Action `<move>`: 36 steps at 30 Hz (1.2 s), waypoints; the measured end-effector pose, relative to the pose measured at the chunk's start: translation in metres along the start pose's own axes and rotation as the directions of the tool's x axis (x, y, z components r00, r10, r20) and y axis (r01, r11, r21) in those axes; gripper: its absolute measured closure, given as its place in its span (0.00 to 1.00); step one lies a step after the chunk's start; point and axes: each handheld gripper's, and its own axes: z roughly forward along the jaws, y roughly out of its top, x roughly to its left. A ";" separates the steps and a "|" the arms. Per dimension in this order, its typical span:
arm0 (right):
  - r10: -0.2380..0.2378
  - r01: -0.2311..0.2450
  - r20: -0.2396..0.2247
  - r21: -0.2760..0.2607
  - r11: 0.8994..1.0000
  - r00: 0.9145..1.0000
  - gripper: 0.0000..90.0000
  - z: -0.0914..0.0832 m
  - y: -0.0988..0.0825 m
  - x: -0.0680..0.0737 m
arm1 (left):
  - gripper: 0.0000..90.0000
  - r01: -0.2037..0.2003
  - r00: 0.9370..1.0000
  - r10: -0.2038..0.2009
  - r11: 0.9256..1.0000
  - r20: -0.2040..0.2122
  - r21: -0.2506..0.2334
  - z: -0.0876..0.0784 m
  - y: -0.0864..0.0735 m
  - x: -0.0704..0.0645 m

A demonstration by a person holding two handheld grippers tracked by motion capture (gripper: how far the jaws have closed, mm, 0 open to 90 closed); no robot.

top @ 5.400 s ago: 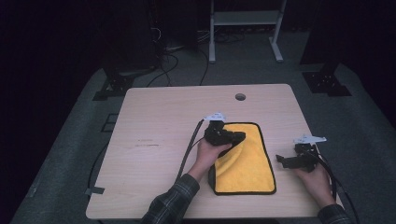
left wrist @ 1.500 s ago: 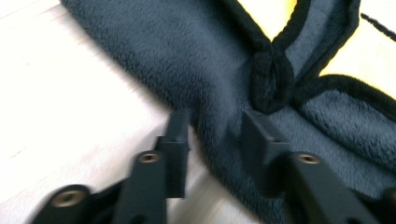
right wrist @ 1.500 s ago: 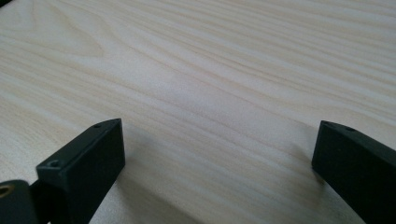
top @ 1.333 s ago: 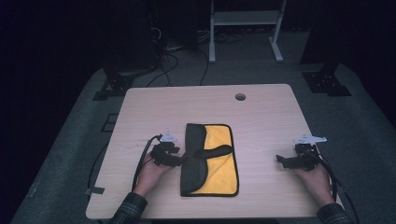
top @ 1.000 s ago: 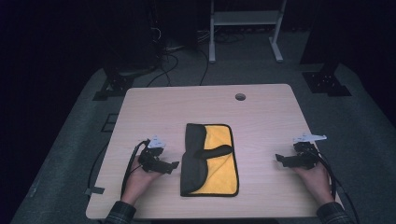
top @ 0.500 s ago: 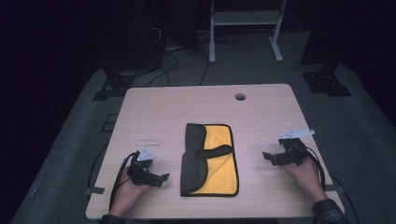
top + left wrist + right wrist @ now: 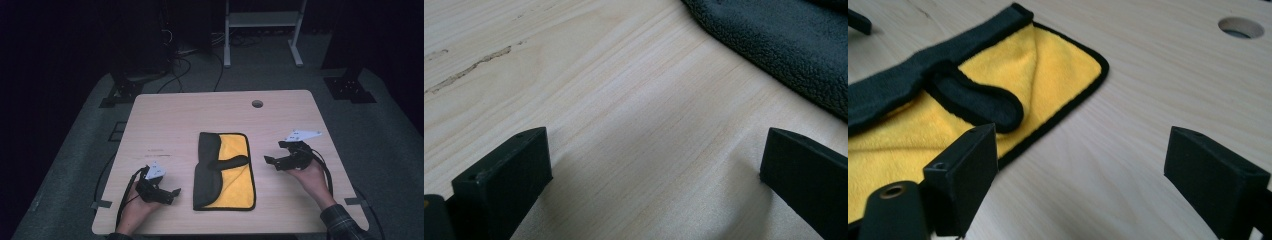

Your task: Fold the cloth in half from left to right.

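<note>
A yellow cloth with black edging lies mid-table, its dark grey underside folded over its left half. My left gripper rests on the table left of the cloth, pointing at it. Its jaws have just been opening and stand open with only bare wood between them; the grey cloth lies ahead. My right gripper hovers just right of the cloth. Its jaws have just been closing a little but are still open and hold nothing, with the cloth's yellow corner ahead-left.
The wooden table has a round cable hole at the back, also seen in the right gripper view. Dark floor, cables and a white stand lie beyond the far edge.
Since the first frame the cloth has shifted left and been folded grey side up. Over the last second the left hand drew back toward the near-left corner; the right hand rose and moved toward the cloth.
</note>
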 end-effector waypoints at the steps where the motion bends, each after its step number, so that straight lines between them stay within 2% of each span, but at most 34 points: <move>1: 0.002 -0.002 -0.018 0.005 1.000 1.000 0.15 0.004 0.003 0.003 | 0.00 0.000 1.000 0.000 1.000 0.000 -0.001 0.000 0.000 0.000; 2: 0.002 -0.002 -0.018 0.005 1.000 1.000 0.15 0.004 0.003 0.003 | 0.00 0.000 1.000 0.000 1.000 0.000 -0.001 0.000 0.000 0.000; 3: 0.015 -0.015 -0.047 0.014 1.000 0.999 0.14 0.008 0.007 0.006 | 0.00 0.000 1.000 0.000 1.000 0.000 -0.002 0.000 0.000 0.000; 4: 0.015 -0.015 -0.047 0.014 1.000 0.999 0.14 0.008 0.007 0.006 | 0.00 0.000 1.000 0.000 1.000 0.000 -0.002 0.000 0.000 0.000; 6: 0.026 -0.026 -0.062 -0.003 1.000 0.998 0.09 0.009 0.013 0.010 | 0.00 0.001 1.000 -0.001 1.000 0.000 -0.003 0.000 0.000 0.000; 7: 0.035 -0.037 -0.097 -0.025 0.999 0.995 0.07 0.011 0.019 0.014 | 0.00 0.001 1.000 -0.001 1.000 0.000 -0.003 0.000 0.000 0.000; 9: 0.024 -0.028 -0.103 -0.031 0.999 0.994 0.07 0.012 0.021 0.017 | 0.00 0.001 1.000 -0.001 1.000 -0.001 -0.003 0.000 0.000 0.000; 10: -0.002 0.001 -0.111 -0.005 1.000 0.994 0.08 0.016 0.026 0.023 | 0.00 0.001 1.000 -0.001 1.000 -0.001 -0.003 0.000 0.000 0.000; 11: 0.002 0.002 -0.133 0.030 1.000 0.991 0.08 0.021 0.028 0.024 | 0.00 0.001 1.000 -0.001 1.000 0.000 -0.004 0.000 0.000 0.000; 12: 0.002 0.002 -0.133 0.030 1.000 0.991 0.08 0.021 0.028 0.024 | 0.00 0.001 1.000 -0.001 1.000 0.000 -0.004 0.000 0.000 0.000; 13: 0.034 -0.024 -0.154 0.071 0.997 0.987 0.08 0.030 0.031 0.028 | 0.00 0.001 1.000 -0.001 1.000 0.000 -0.003 0.000 0.000 0.000; 15: 0.045 -0.034 -0.137 0.075 0.997 0.990 0.08 0.038 0.034 0.033 | 0.00 0.001 1.000 -0.001 1.000 0.000 -0.003 0.000 0.000 0.000; 18: 0.038 -0.029 -0.141 0.064 0.998 0.989 0.08 0.042 0.038 0.037 | 0.00 0.001 1.000 -0.001 1.000 0.000 -0.003 0.000 0.000 0.000; 20: 0.028 -0.021 -0.156 0.046 0.999 0.987 0.08 0.044 0.043 0.041 | 0.00 0.001 1.000 -0.001 1.000 0.000 -0.003 0.000 0.000 0.000; 21: 0.006 -0.002 -0.145 0.028 1.000 0.989 0.08 0.047 0.047 0.045 | 0.00 0.001 1.000 -0.001 1.000 0.000 -0.003 0.000 0.000 0.000; 22: 0.006 -0.002 -0.145 0.028 1.000 0.989 0.08 0.047 0.047 0.045 | 0.00 0.001 1.000 -0.001 1.000 0.000 -0.003 0.000 0.000 0.000; 23: -0.029 0.033 -0.125 0.031 0.999 0.992 0.08 0.051 0.051 0.049 | 0.00 0.001 1.000 -0.001 1.000 -0.001 -0.003 0.000 0.000 0.000; 24: -0.029 0.033 -0.125 0.031 0.999 0.992 0.08 0.051 0.051 0.049 | 0.00 0.001 1.000 -0.001 1.000 -0.001 -0.003 0.000 0.000 0.000; 25: -0.079 0.082 -0.093 0.039 0.996 0.993 0.08 0.057 0.053 0.055 | 0.00 0.001 1.000 -0.001 1.000 0.000 -0.003 0.000 0.000 0.000; 26: -0.079 0.082 -0.093 0.039 0.996 0.993 0.08 0.057 0.053 0.055 | 0.00 0.001 1.000 -0.001 1.000 0.000 -0.003 0.000 0.000 0.000; 27: -0.147 0.149 -0.043 0.060 0.987 0.988 0.13 0.064 0.055 0.062 | 0.00 0.001 1.000 -0.001 1.000 -0.001 -0.003 0.000 0.000 0.000; 30: -0.137 0.139 -0.043 0.052 0.989 0.990 0.16 0.071 0.058 0.067 | 0.00 -0.002 1.000 0.002 1.000 -0.002 -0.003 0.000 0.000 0.000; 31: -0.132 0.135 -0.056 0.048 0.990 0.990 0.17 0.074 0.060 0.068 | 0.00 -0.001 1.000 0.001 1.000 -0.001 -0.003 0.000 0.000 0.000; 33: -0.133 0.140 -0.086 0.087 0.986 0.987 0.16 0.083 0.065 0.072 | 0.00 -0.001 1.000 0.001 1.000 -0.001 -0.003 0.000 0.000 0.000; 35: -0.137 0.151 -0.136 0.101 0.983 0.981 0.14 0.088 0.068 0.076 | 0.00 0.002 1.000 -0.002 1.000 -0.003 -0.003 0.000 0.000 0.000; 36: -0.137 0.151 -0.136 0.101 0.983 0.981 0.14 0.088 0.068 0.076 | 0.00 0.002 1.000 -0.002 1.000 -0.003 -0.003 0.000 0.000 0.000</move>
